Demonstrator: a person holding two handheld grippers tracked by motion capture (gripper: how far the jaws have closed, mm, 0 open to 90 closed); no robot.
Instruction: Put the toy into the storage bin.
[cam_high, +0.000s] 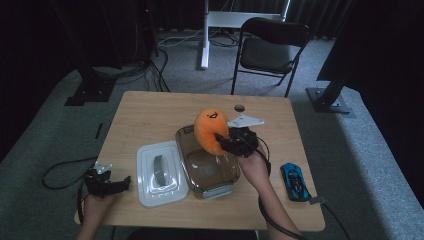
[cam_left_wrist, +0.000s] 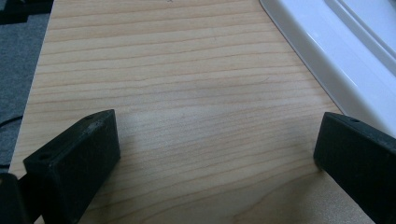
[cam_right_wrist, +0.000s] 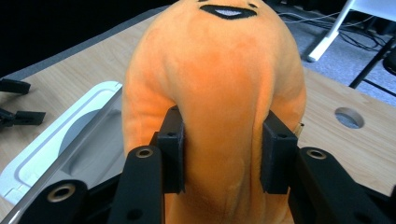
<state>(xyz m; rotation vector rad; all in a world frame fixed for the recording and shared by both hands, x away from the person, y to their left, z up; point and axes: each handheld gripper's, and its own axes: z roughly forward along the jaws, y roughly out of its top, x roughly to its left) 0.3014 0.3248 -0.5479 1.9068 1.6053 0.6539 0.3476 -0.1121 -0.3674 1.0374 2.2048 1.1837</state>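
Right tool (cam_right_wrist: 223, 154) clamped on orange plush (cam_right_wrist: 219, 79)

No readable text, label or number anywhere.

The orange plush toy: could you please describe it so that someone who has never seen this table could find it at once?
Start at the wooden table and find the clear brownish container near its middle, beside the white lid. Above the container's far end, the right gripper squeezes the orange plush toy. It is the one soft, bright orange thing, with a small dark face; the blue toy car is hard and flat.
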